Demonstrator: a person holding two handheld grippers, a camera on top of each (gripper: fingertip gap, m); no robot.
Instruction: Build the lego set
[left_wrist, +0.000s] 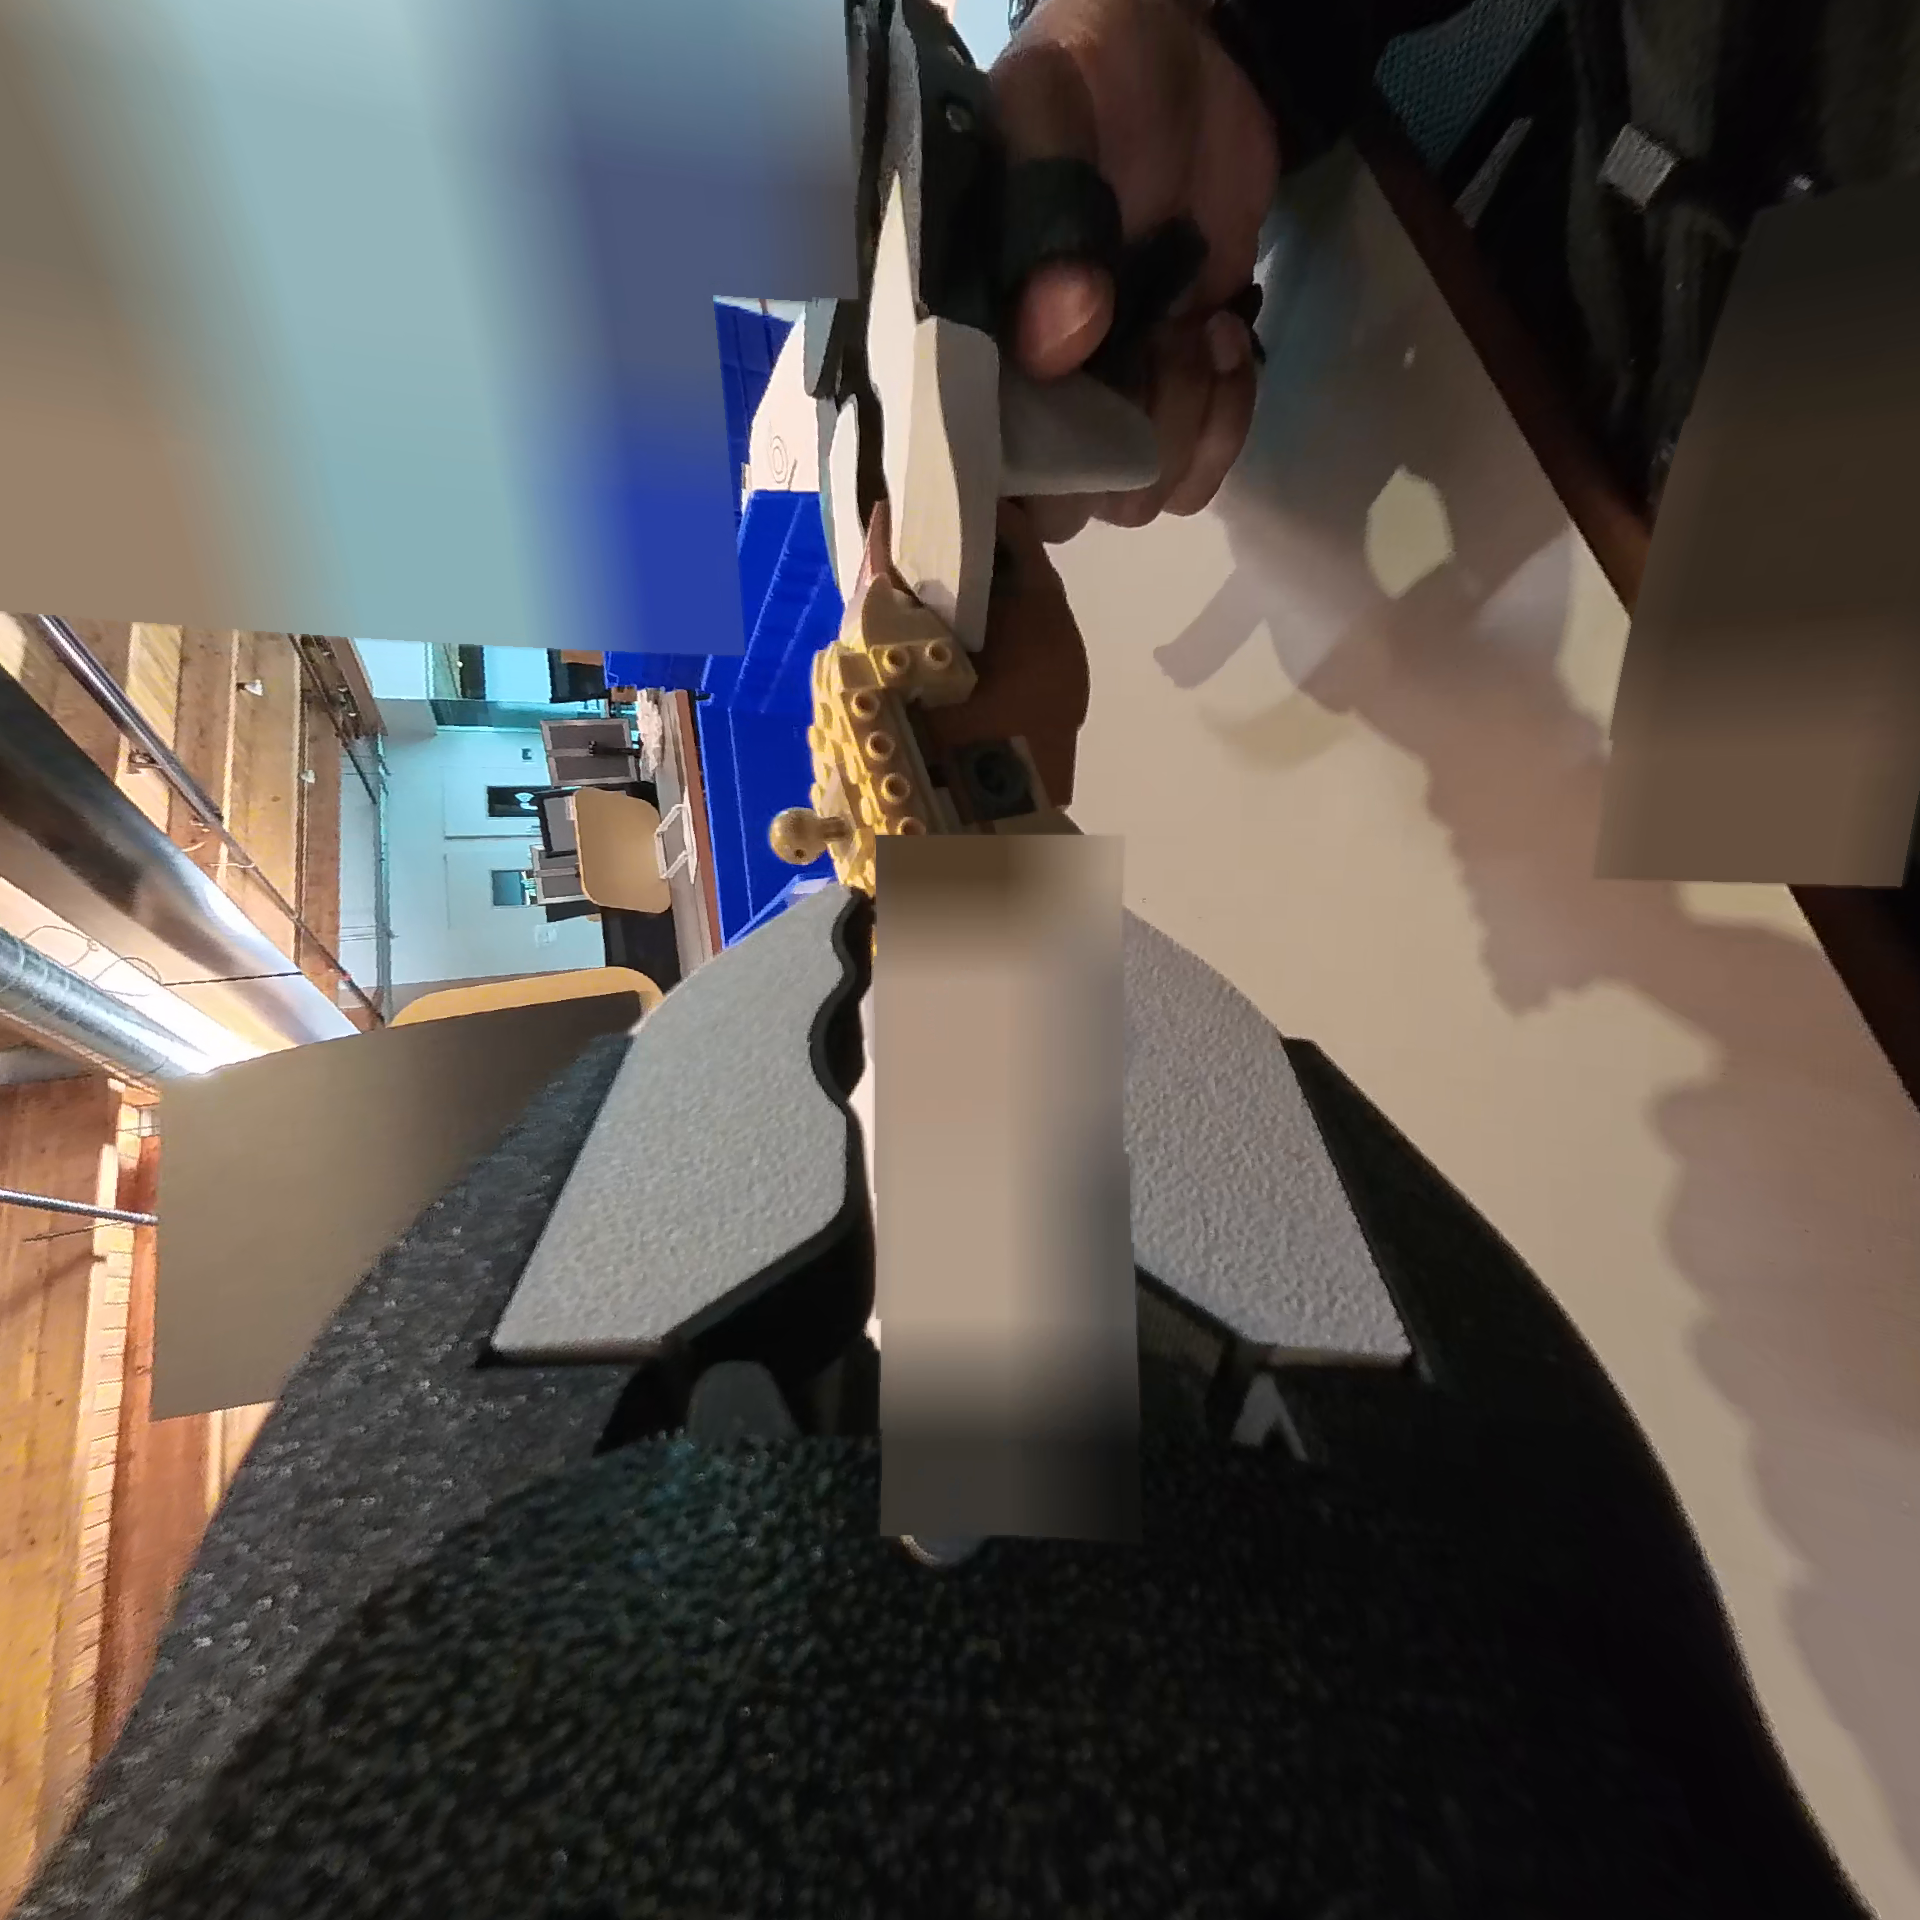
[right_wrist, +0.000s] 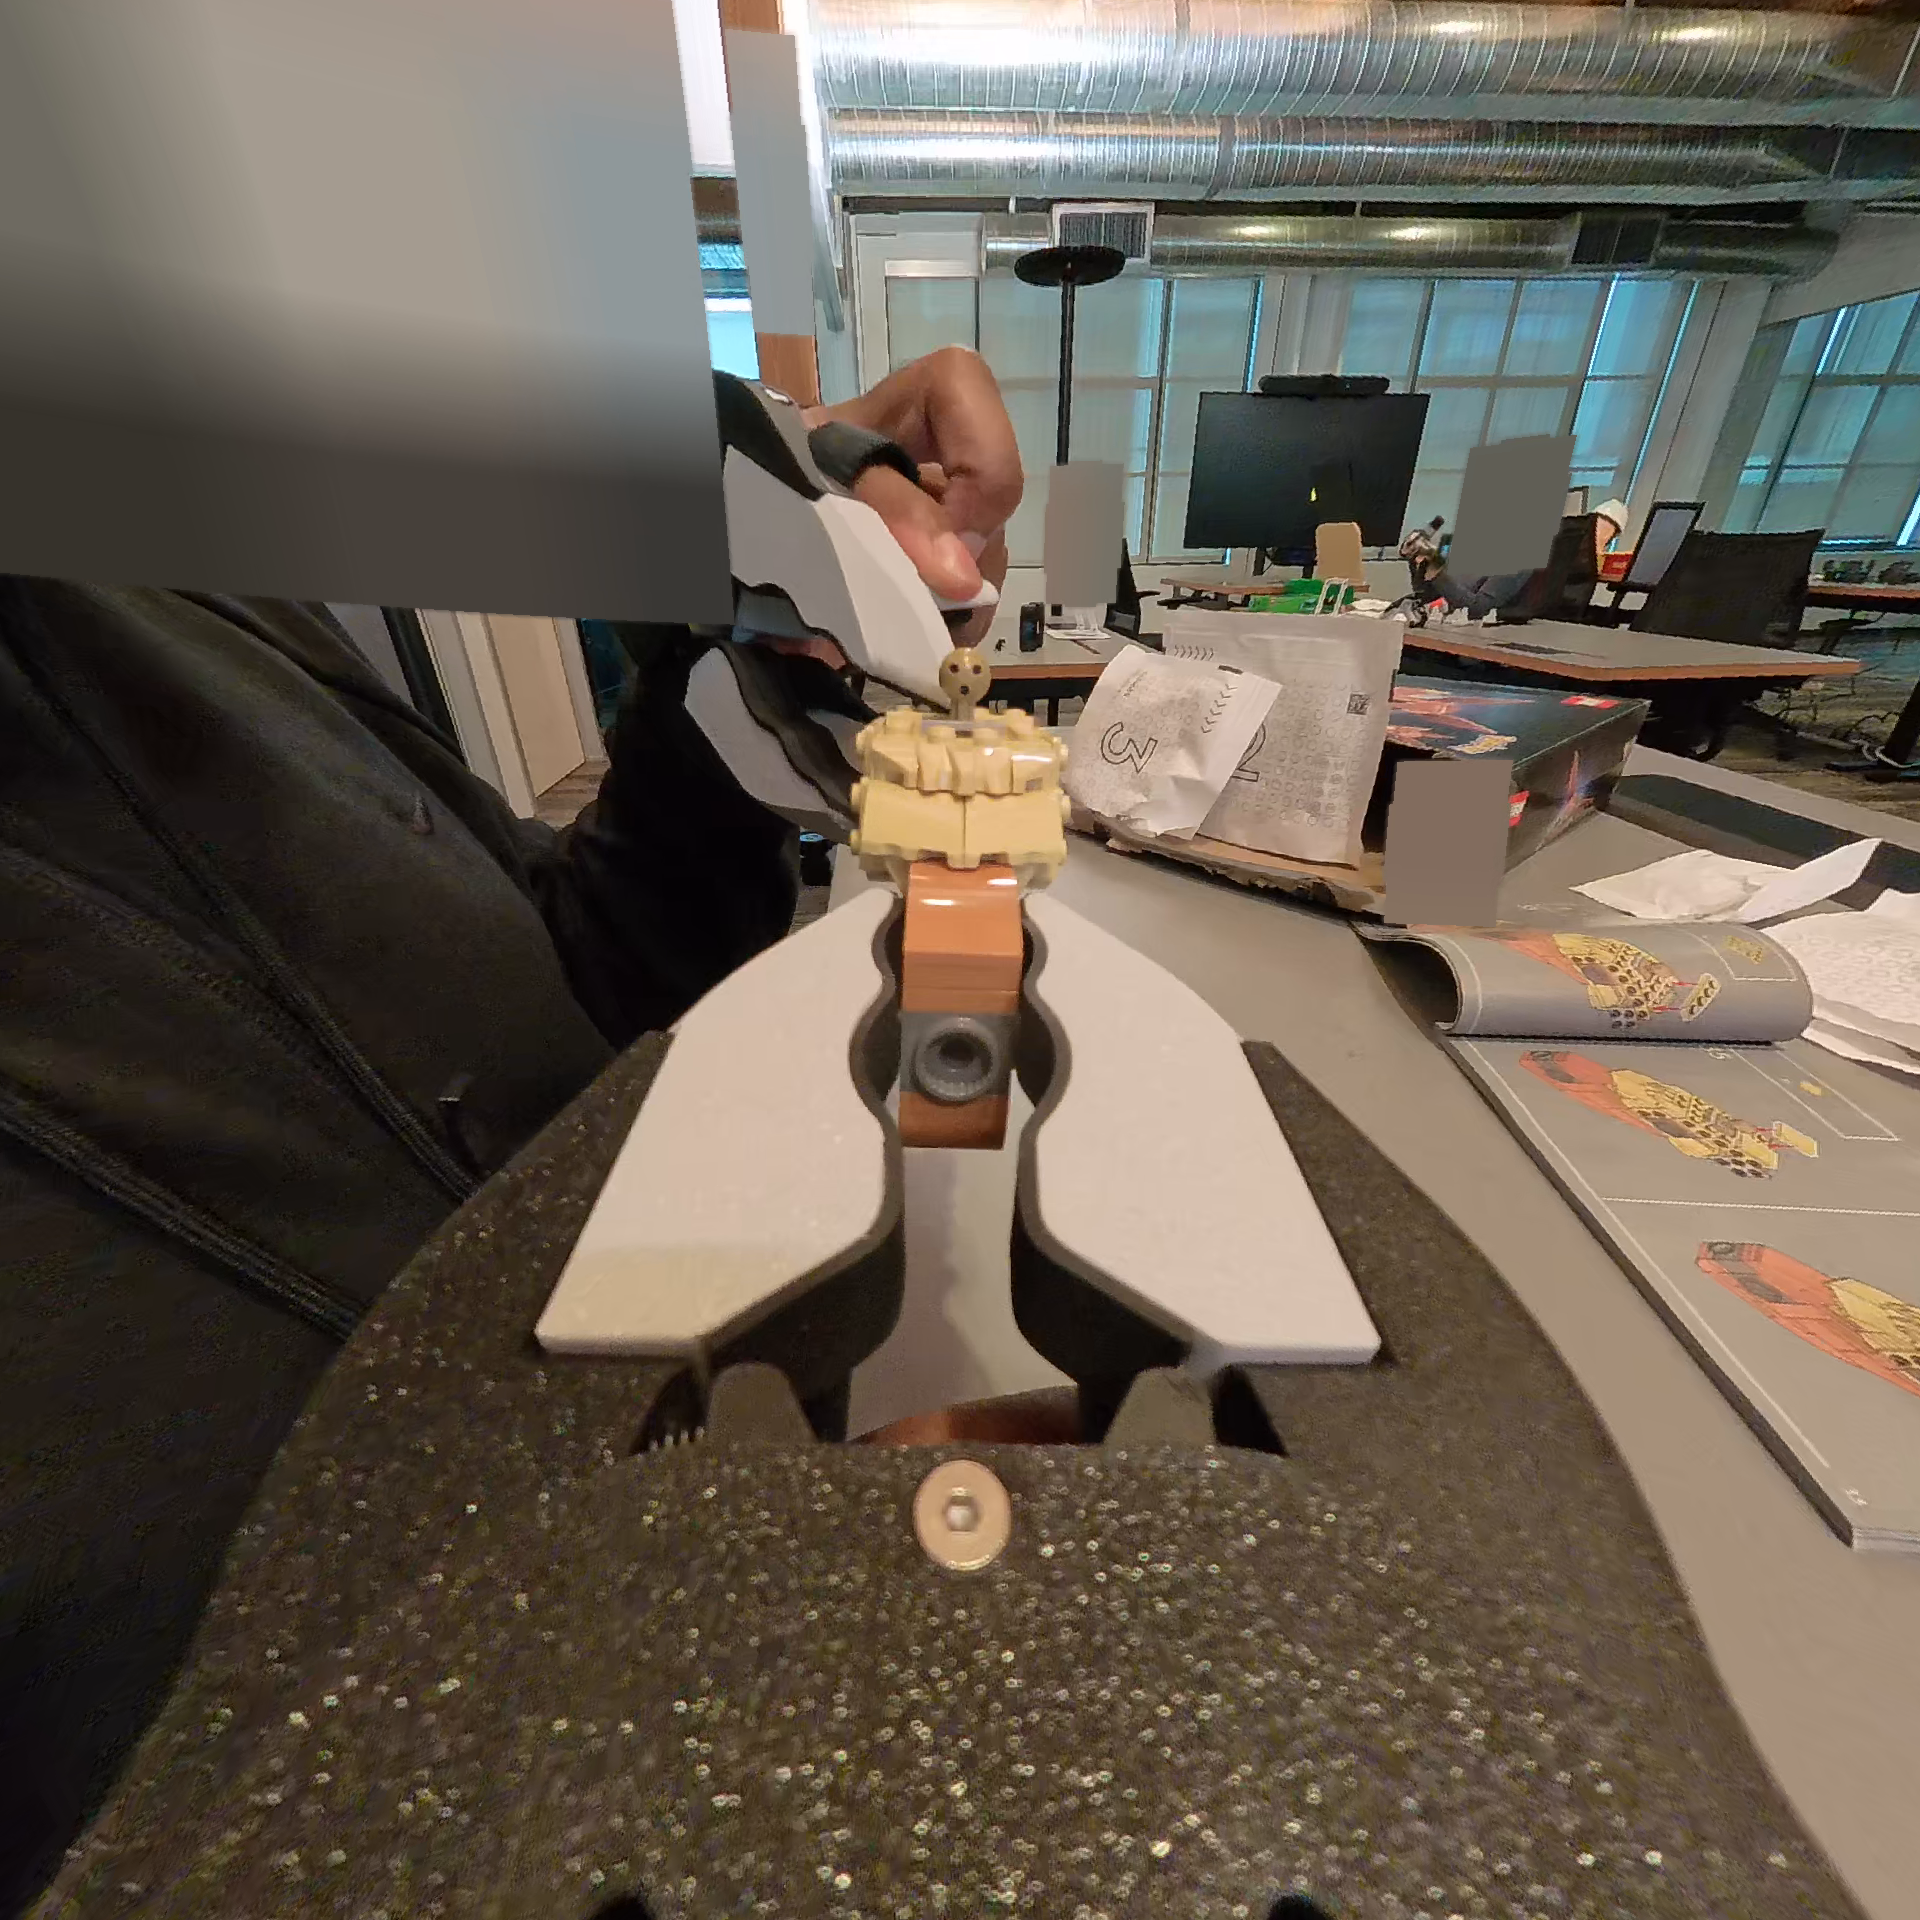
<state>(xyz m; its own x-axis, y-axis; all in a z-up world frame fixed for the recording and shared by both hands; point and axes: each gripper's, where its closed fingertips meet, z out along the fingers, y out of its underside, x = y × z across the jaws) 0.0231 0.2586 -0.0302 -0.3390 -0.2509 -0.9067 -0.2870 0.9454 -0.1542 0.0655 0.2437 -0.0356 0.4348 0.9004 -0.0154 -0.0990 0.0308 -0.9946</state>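
Note:
My right gripper (right_wrist: 958, 997) is shut on the brown lower part (right_wrist: 956, 945) of a lego assembly, which has a dark grey brick (right_wrist: 954, 1065) set in it. It holds the assembly up above the table (right_wrist: 1195, 935). The tan studded upper part (right_wrist: 958, 795) carries a small tan ball (right_wrist: 964, 675) on a stalk. My left gripper (right_wrist: 873, 623), held by a hand, reaches in from the left with its fingers on either side of the tan part. In the left wrist view the tan part (left_wrist: 883, 727) sits at my left gripper's (left_wrist: 966, 935) fingertips. A blurred patch hides the gap between them.
An open instruction booklet (right_wrist: 1662, 1143) lies on the table to the right. Numbered paper bags (right_wrist: 1247, 748) and a dark set box (right_wrist: 1507, 748) stand behind it, with loose white paper (right_wrist: 1714, 883) nearby. Blue bins (left_wrist: 769, 727) stand beyond the table edge. A person's dark jacket (right_wrist: 260, 935) fills the left. Tip to tip, the grippers are about 5 cm apart.

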